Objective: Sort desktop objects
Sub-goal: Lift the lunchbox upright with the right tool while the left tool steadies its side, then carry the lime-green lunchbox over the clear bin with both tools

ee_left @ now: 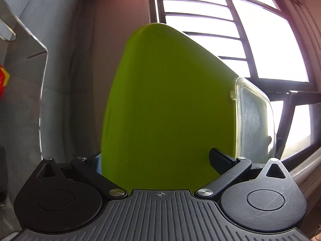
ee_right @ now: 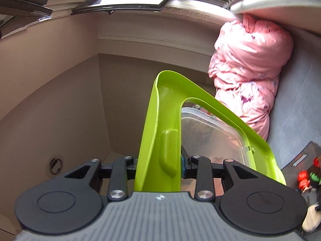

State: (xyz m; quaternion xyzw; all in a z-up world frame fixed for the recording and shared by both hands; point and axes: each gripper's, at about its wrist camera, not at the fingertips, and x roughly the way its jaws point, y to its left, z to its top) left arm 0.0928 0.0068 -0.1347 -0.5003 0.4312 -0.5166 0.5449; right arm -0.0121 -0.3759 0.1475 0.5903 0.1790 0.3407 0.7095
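Note:
A lime-green plastic lid or tray (ee_left: 168,104) with a clear plastic panel (ee_left: 253,120) is held up in the air between both grippers. My left gripper (ee_left: 158,160) is shut on one edge of the green piece, which fills the middle of the left wrist view. My right gripper (ee_right: 160,164) is shut on the green frame (ee_right: 158,132) at its latch tab. The clear panel (ee_right: 212,136) shows inside the frame in the right wrist view. Most of both grippers' fingertips is hidden by the green plastic.
A barred window (ee_left: 250,30) is behind the lid. A grey sofa back (ee_left: 60,50) and a metal bracket (ee_left: 42,64) are at the left. A pink quilt bundle (ee_right: 248,66) lies on a grey-blue cushion (ee_right: 297,110). Small red and green toys (ee_right: 309,176) sit at the lower right.

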